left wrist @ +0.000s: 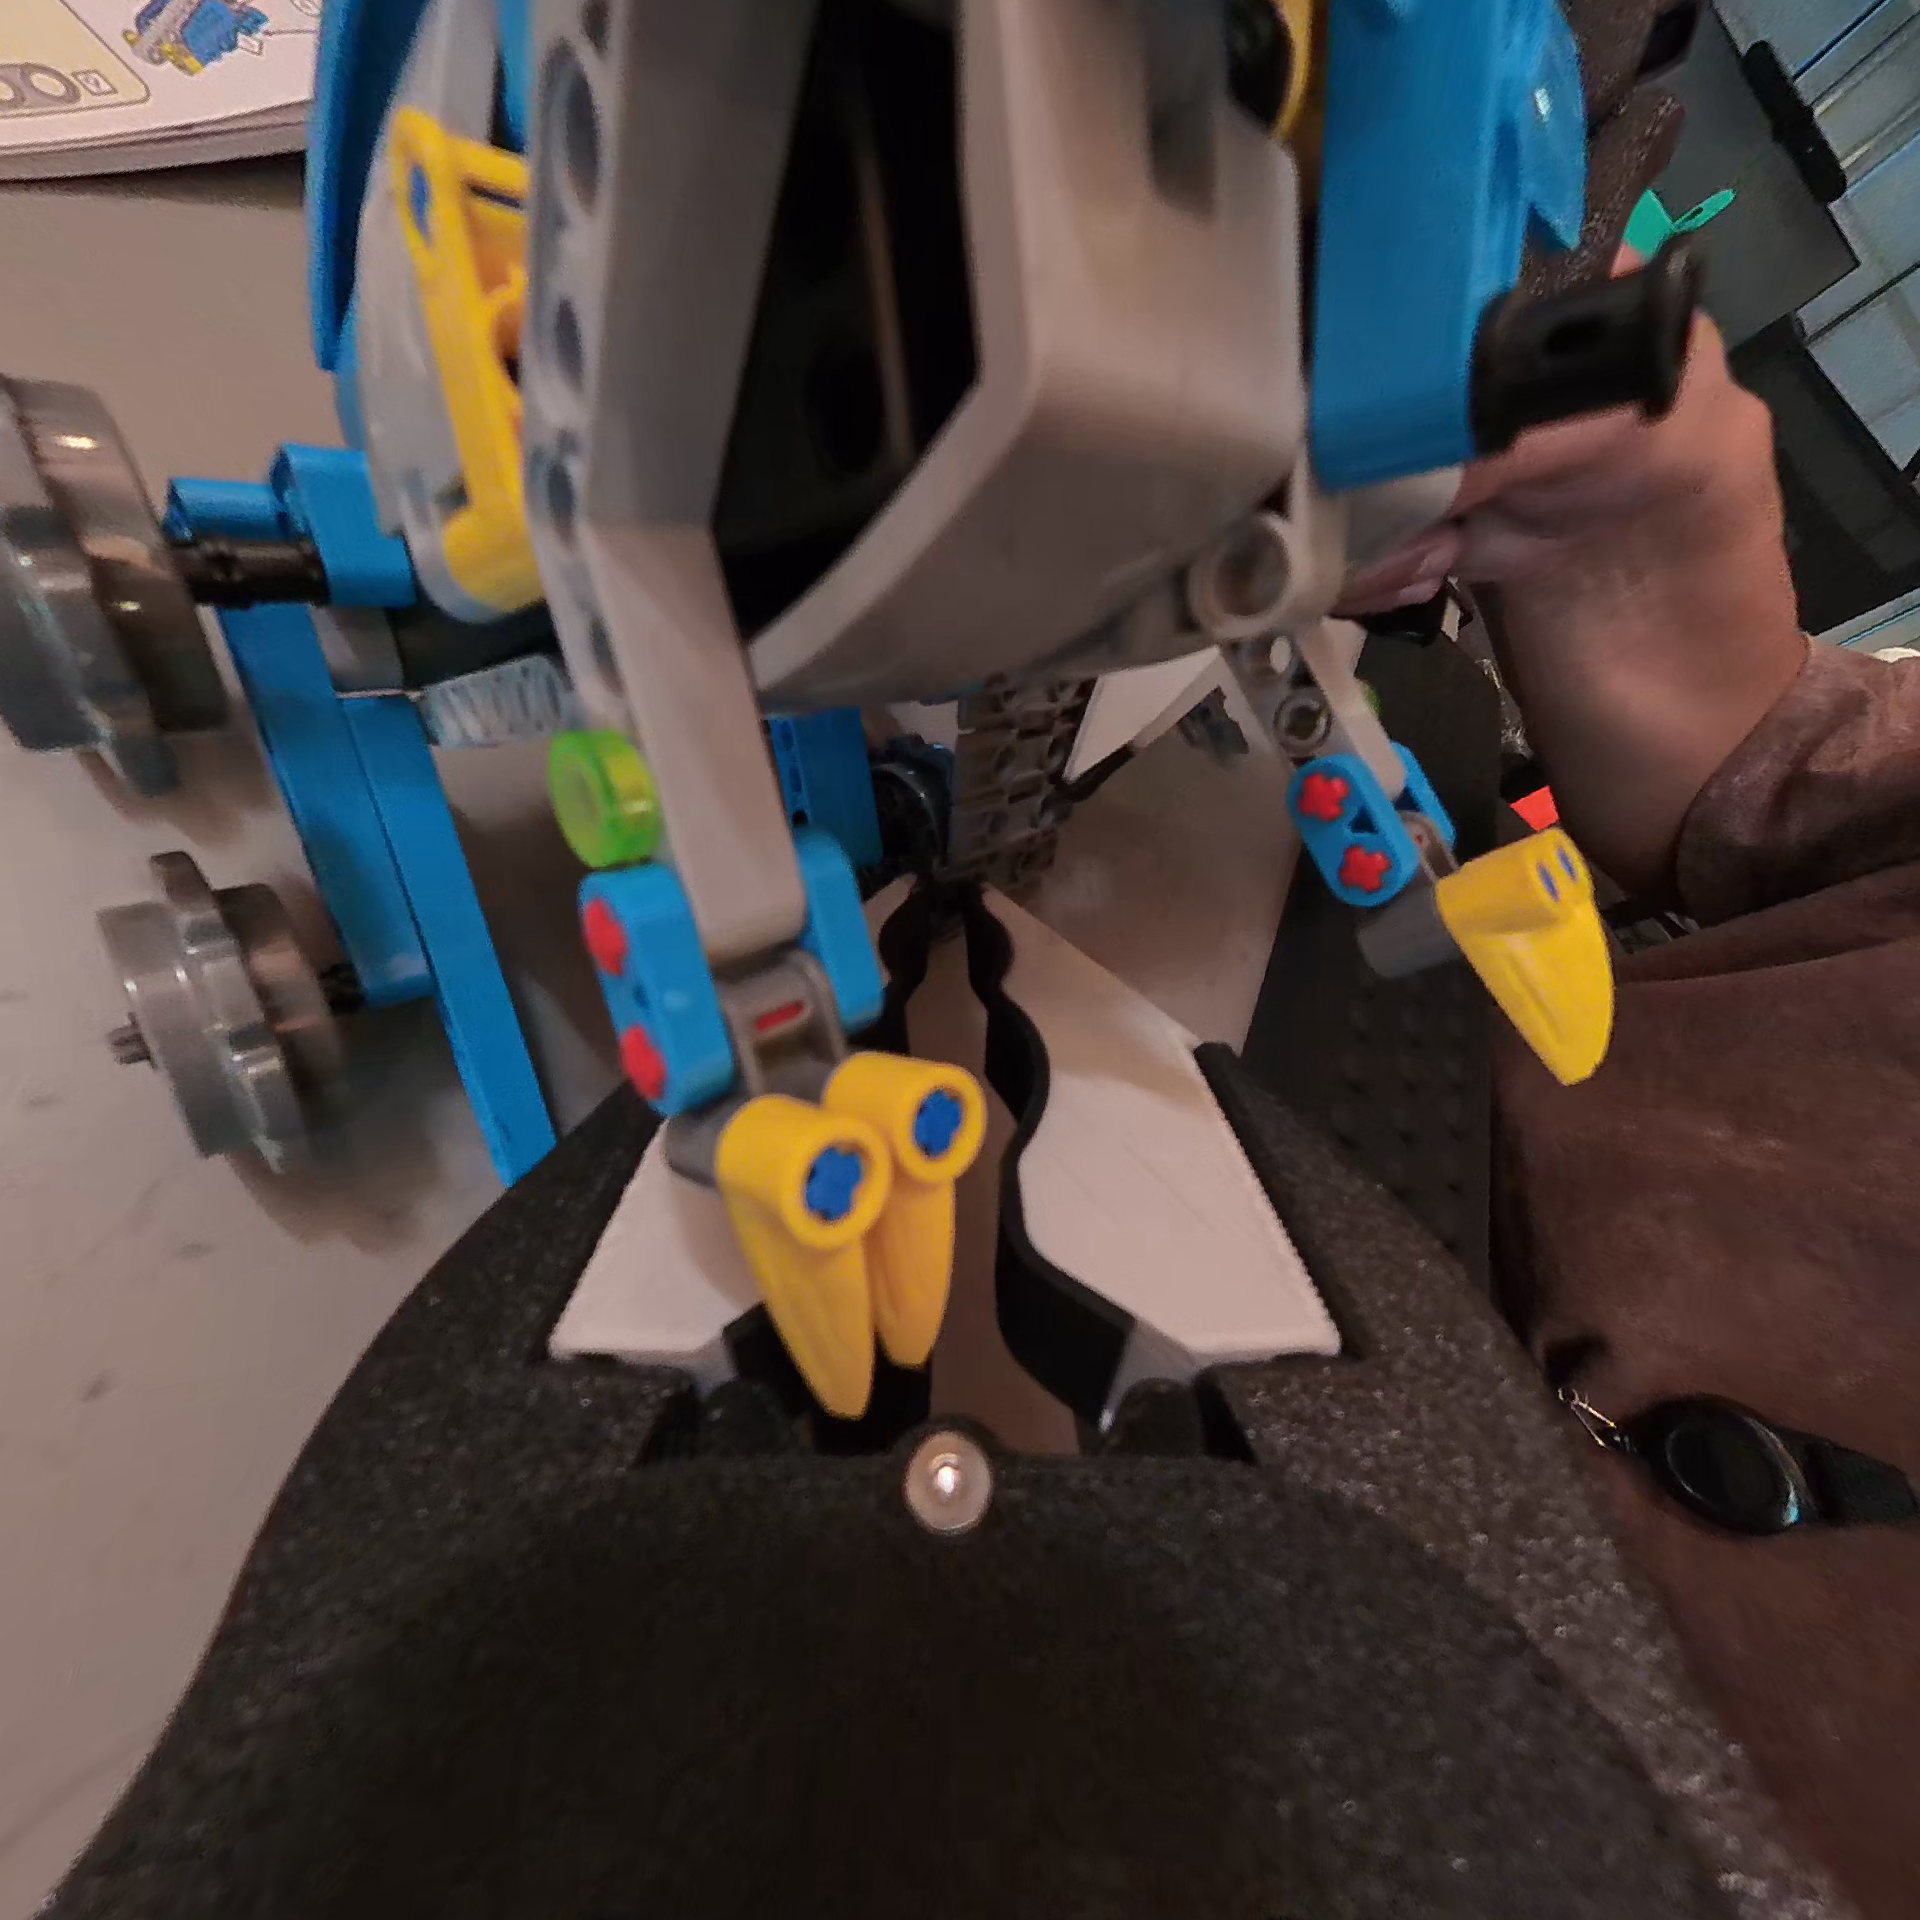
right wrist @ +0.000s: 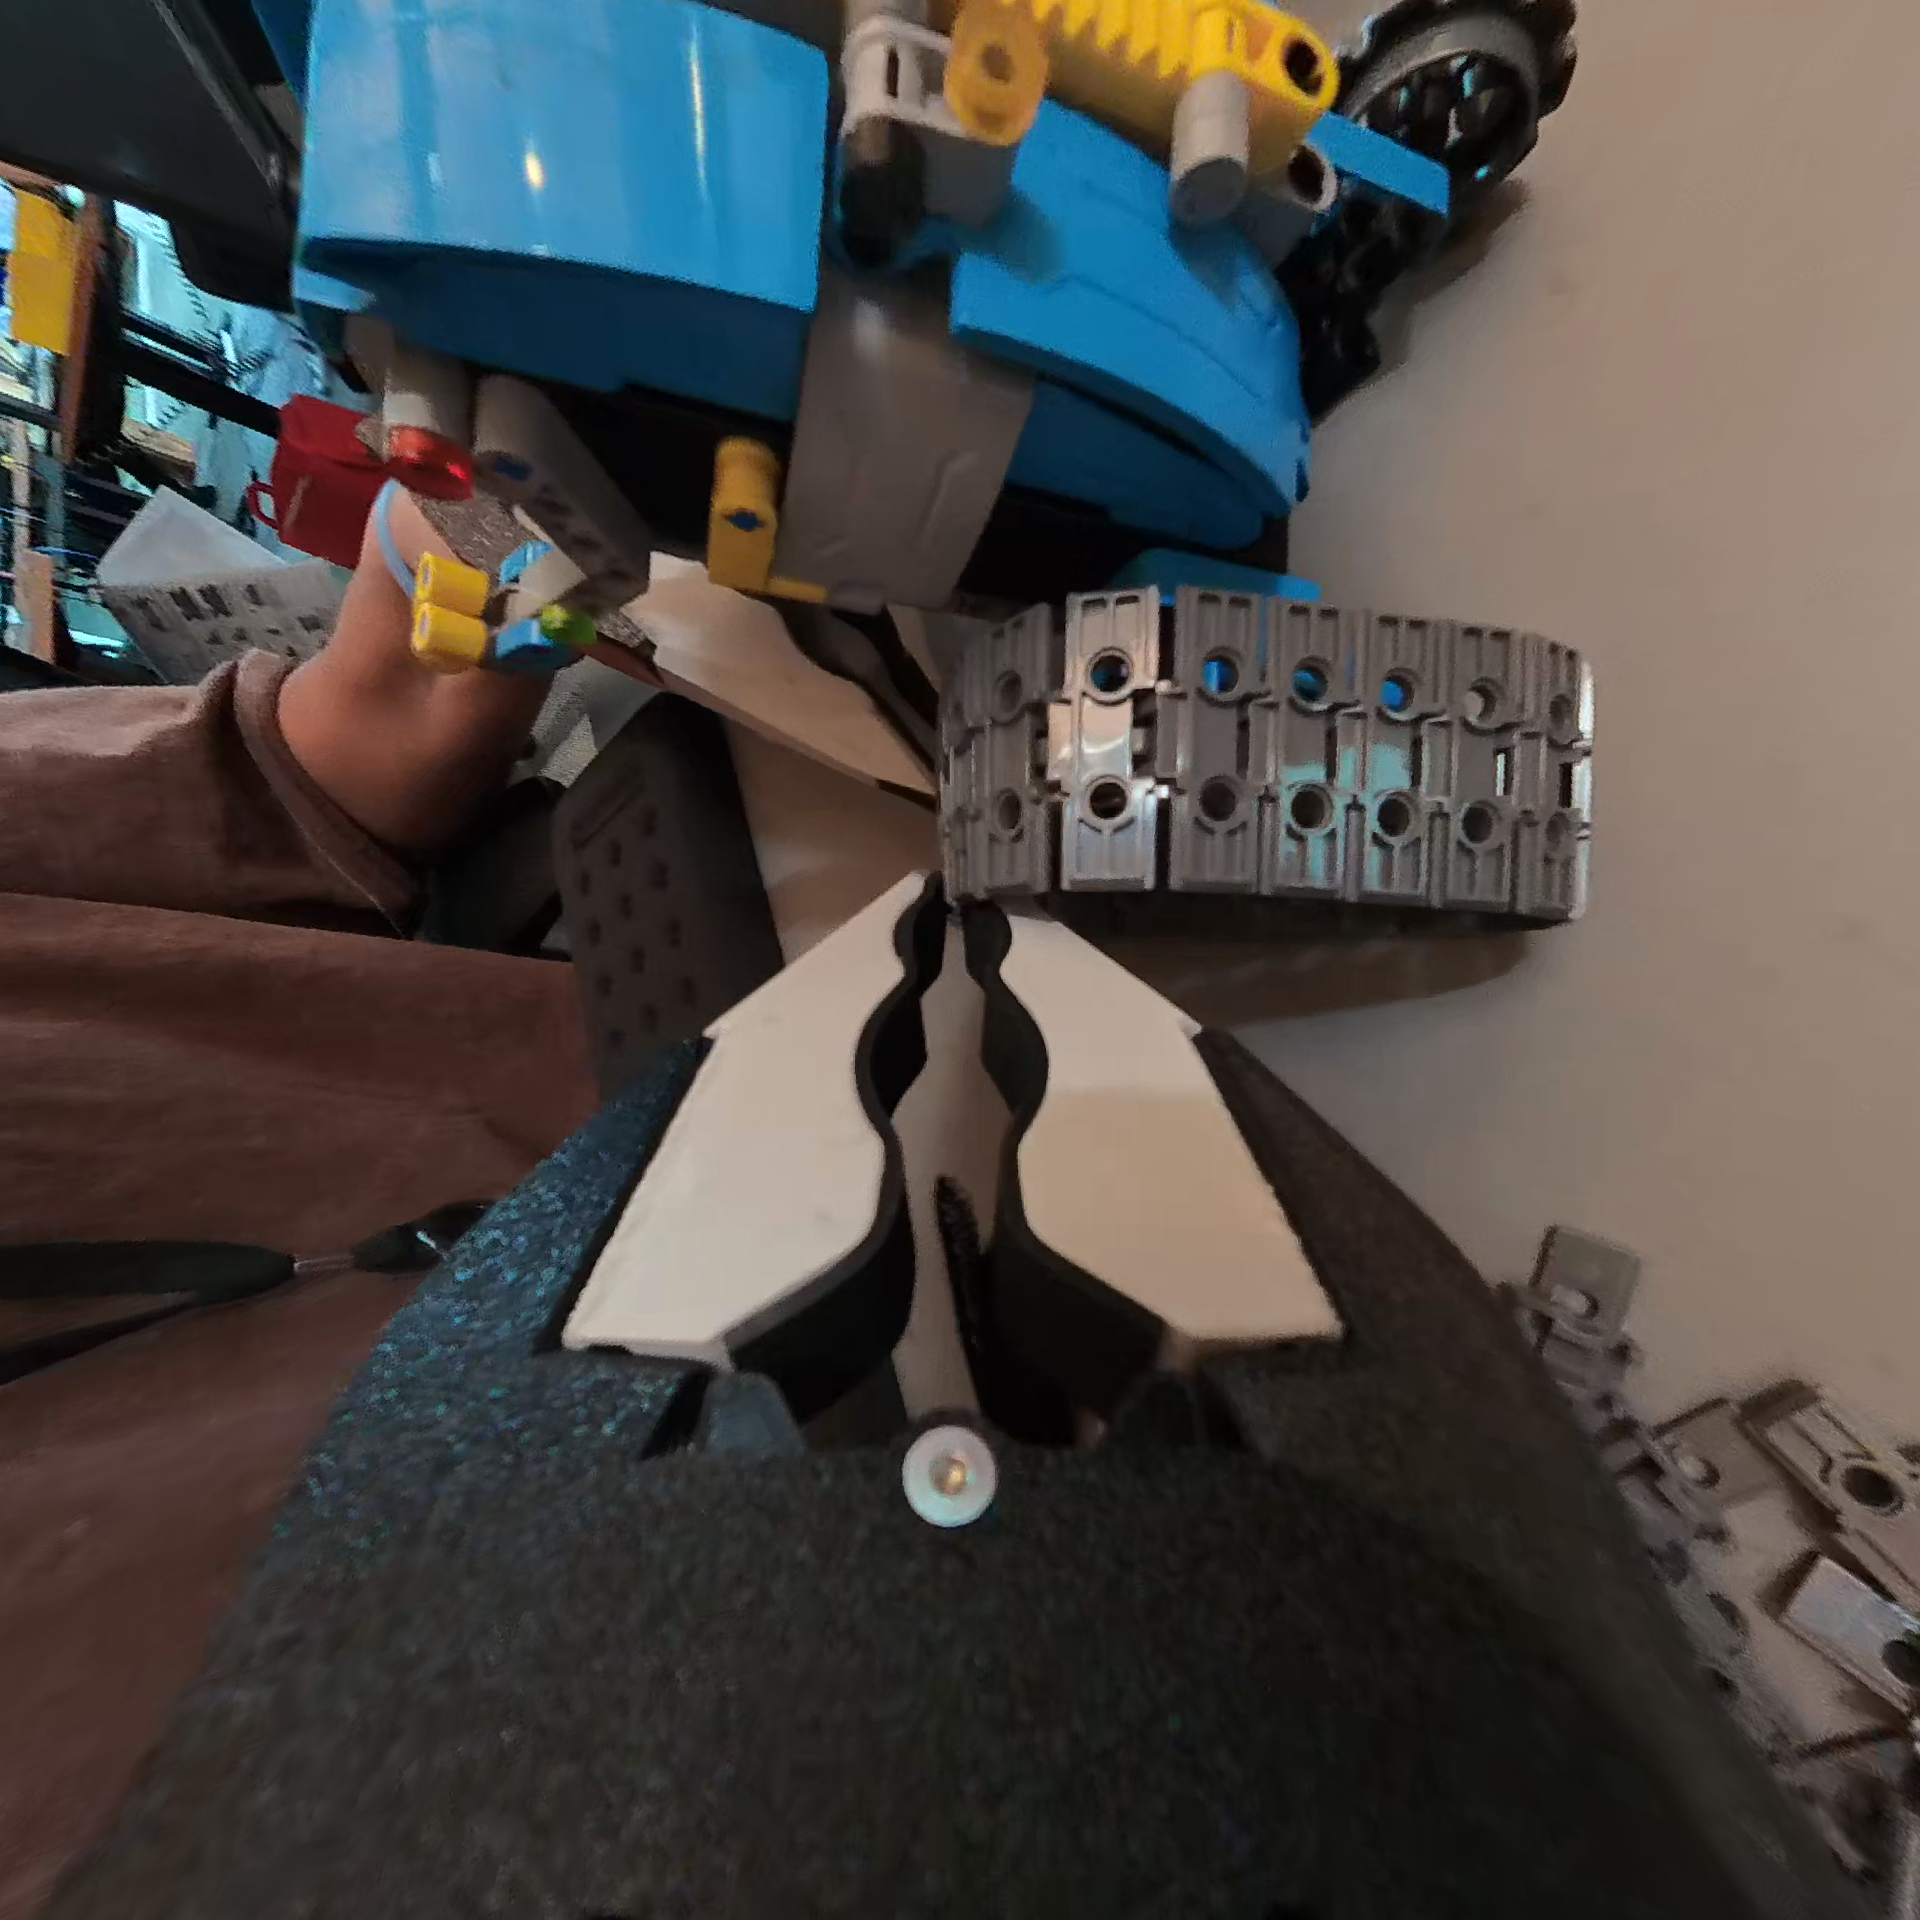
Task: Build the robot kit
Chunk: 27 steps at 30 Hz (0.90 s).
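Pinching at the near end of a grey link track, the right gripper is pressing its jaws together on the track's edge. That track is wrapping the underside of a blue, grey and yellow brick-built vehicle lying against the tabletop. The left gripper is closing its jaws where the track meets them beneath the vehicle, just beyond yellow claw pieces. Grey wheels are jutting out beside the vehicle.
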Each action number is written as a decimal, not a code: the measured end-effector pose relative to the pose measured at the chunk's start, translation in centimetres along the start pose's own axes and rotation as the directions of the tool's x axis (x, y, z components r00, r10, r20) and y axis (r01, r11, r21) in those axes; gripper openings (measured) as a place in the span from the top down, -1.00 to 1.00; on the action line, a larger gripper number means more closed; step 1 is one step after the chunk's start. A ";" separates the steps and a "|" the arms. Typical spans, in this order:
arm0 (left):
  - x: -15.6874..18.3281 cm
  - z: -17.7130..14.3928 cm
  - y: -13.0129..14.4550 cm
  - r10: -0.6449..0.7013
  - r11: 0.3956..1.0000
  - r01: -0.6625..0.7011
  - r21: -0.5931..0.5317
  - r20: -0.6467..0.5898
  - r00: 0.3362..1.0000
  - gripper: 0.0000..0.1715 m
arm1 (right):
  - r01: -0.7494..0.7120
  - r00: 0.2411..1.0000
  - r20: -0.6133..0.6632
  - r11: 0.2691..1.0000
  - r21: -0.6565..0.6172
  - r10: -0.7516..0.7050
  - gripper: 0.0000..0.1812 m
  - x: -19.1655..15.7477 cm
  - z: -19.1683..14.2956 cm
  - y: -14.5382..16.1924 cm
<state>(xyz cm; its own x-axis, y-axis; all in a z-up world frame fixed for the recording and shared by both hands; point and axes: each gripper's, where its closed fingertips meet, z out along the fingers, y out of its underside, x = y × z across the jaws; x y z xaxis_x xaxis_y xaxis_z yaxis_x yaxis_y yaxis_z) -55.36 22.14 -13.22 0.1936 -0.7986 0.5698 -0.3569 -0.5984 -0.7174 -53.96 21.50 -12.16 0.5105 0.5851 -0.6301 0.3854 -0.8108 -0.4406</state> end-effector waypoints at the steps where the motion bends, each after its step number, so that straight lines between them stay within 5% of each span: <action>1: 0.0 0.0 0.0 0.001 1.000 -0.001 0.002 0.001 1.000 0.95 | 0.007 1.000 -0.016 1.000 -0.009 -0.008 0.97 0.0 0.0 0.0; 8: 0.2 0.1 -0.1 0.015 1.000 -0.015 0.008 0.003 1.000 0.97 | 0.010 0.993 -0.116 0.997 -0.076 -0.019 0.96 0.3 -0.2 0.1; 27: 0.0 0.1 -0.5 -0.008 1.000 0.008 0.027 -0.002 1.000 0.94 | -0.206 0.971 0.152 0.970 0.128 0.186 0.76 1.0 0.2 -0.6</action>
<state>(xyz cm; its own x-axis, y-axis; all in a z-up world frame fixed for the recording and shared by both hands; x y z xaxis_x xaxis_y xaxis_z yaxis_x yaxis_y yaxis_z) -55.12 22.42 -12.92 0.1947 -0.7936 0.5764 -0.3309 -0.6064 -0.7231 -53.82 22.53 -12.63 0.4502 0.4147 -0.7908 0.1702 -0.9092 -0.3800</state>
